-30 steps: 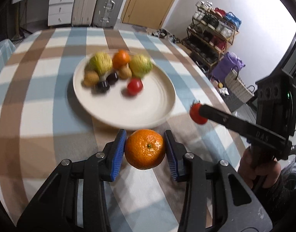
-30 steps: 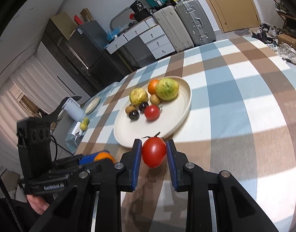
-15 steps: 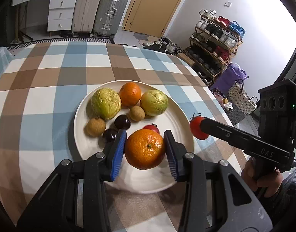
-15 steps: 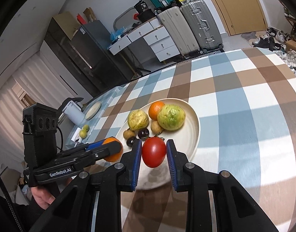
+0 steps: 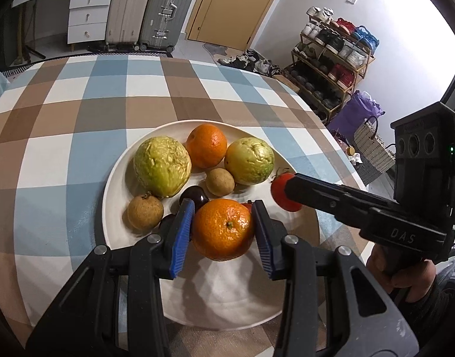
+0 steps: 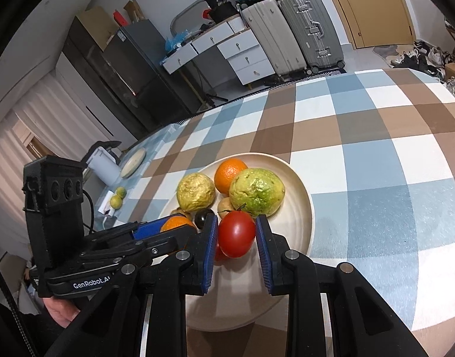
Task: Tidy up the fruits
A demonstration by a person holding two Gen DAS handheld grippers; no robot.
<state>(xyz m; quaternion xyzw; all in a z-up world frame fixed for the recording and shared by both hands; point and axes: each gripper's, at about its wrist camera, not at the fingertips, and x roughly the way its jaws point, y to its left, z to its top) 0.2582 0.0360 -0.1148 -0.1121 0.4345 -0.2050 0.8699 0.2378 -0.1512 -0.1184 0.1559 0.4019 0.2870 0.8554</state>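
The left gripper (image 5: 223, 228) pinches an orange (image 5: 223, 229) between its blue pads, above the near part of the plate (image 5: 227, 303). The right gripper (image 6: 237, 233) pinches a tomato (image 6: 237, 233) over the same plate, just beside the left gripper. The plate holds guavas (image 5: 162, 170), a second orange (image 5: 206, 145) and small fruits on the checked cloth (image 5: 64, 125).

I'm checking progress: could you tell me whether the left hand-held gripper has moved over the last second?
Yes. The left hand-held gripper, gripping the orange, has advanced from the table to over the plate.
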